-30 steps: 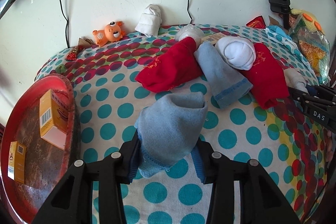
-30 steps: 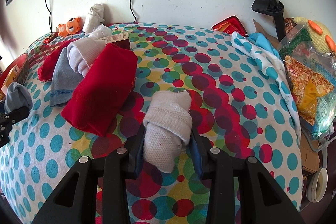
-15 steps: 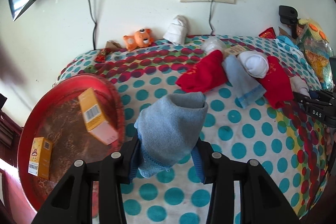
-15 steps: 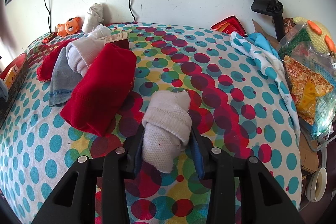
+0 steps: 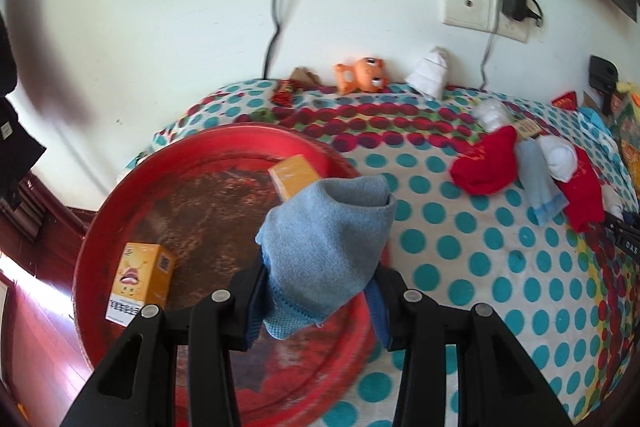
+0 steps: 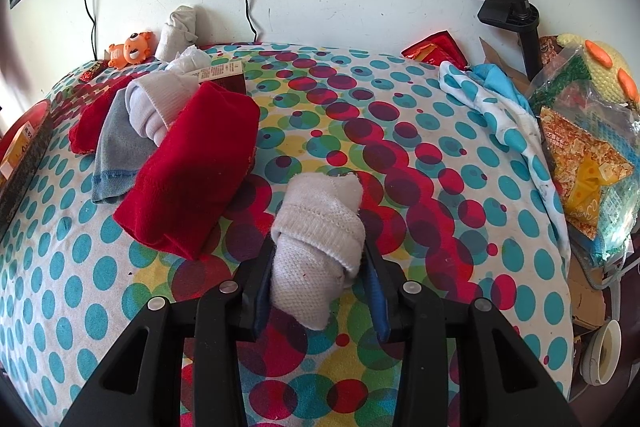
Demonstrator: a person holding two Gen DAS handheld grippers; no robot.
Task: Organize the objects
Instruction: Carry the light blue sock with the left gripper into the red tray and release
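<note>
2 boxes [image 5: 140, 279] in tray [image 5: 96, 227]

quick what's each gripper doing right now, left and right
Left gripper: closed on a folded light-blue sock, held over the round red tray.
Right gripper: closed on a rolled white sock, above the polka-dot cloth.

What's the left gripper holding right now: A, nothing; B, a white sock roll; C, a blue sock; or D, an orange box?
C: the left gripper is shut on a blue sock, held above the red tray; the white sock roll is in the right gripper.
</note>
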